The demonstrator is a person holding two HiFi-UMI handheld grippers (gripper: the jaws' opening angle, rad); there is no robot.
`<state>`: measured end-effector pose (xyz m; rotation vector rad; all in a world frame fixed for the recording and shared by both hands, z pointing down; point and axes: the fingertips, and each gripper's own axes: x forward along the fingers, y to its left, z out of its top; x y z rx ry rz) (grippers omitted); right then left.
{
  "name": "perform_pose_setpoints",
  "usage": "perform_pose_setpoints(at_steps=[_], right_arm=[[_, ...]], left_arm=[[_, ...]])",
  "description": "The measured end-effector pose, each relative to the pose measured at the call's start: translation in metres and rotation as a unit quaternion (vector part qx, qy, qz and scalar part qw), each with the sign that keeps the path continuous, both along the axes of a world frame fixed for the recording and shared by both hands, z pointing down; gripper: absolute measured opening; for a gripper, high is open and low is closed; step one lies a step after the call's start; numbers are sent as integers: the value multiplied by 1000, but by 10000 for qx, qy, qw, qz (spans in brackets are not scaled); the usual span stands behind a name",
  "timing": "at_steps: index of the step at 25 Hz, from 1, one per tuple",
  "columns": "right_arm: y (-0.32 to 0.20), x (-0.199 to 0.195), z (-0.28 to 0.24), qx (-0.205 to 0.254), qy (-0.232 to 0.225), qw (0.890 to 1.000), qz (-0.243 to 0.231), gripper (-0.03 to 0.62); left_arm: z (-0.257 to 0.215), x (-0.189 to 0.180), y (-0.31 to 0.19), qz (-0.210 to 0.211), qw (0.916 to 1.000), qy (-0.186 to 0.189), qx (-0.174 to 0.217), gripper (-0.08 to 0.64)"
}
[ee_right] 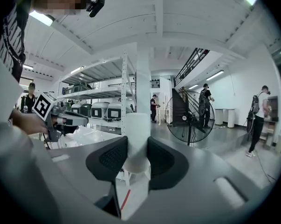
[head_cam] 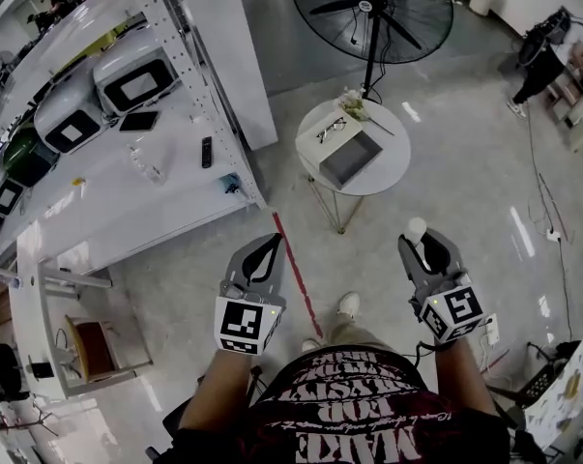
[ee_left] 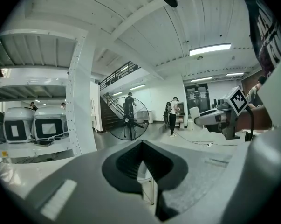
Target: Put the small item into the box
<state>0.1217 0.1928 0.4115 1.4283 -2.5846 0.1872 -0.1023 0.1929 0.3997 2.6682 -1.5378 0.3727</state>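
Observation:
In the right gripper view a small white cylinder-shaped item (ee_right: pixel 137 134) stands upright between the black pads of my right gripper (ee_right: pixel 137 149), which is shut on it. The head view shows the same item (head_cam: pixel 417 227) at the tip of the right gripper (head_cam: pixel 423 243), held out over the floor. My left gripper (head_cam: pixel 270 246) is beside it at the left, its tips (ee_left: pixel 141 144) together and nothing in them. Ahead of both stands a round white table (head_cam: pixel 393 167) bearing a shallow grey box (head_cam: pixel 351 159), some way beyond the grippers.
A pair of glasses (head_cam: pixel 332 129) and a small plant (head_cam: pixel 353 104) share the table. A big floor fan (head_cam: pixel 373 8) stands behind it. A white shelf rack (head_cam: pixel 127 153) with white appliances lines the left. A red tape line (head_cam: pixel 296 278) runs along the floor.

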Motion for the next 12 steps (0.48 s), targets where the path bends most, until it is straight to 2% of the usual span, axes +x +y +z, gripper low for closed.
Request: perform_pose_setpoints(at_steps=[6, 12], right_arm=[[-47, 12, 0, 9, 93, 9999, -36, 153], [-81, 40, -5, 75, 63, 9999, -37, 153]], left_arm=[[4, 14, -45, -43, 9999, -16, -99, 0], [-6, 46, -79, -3, 10000, -39, 33, 0]])
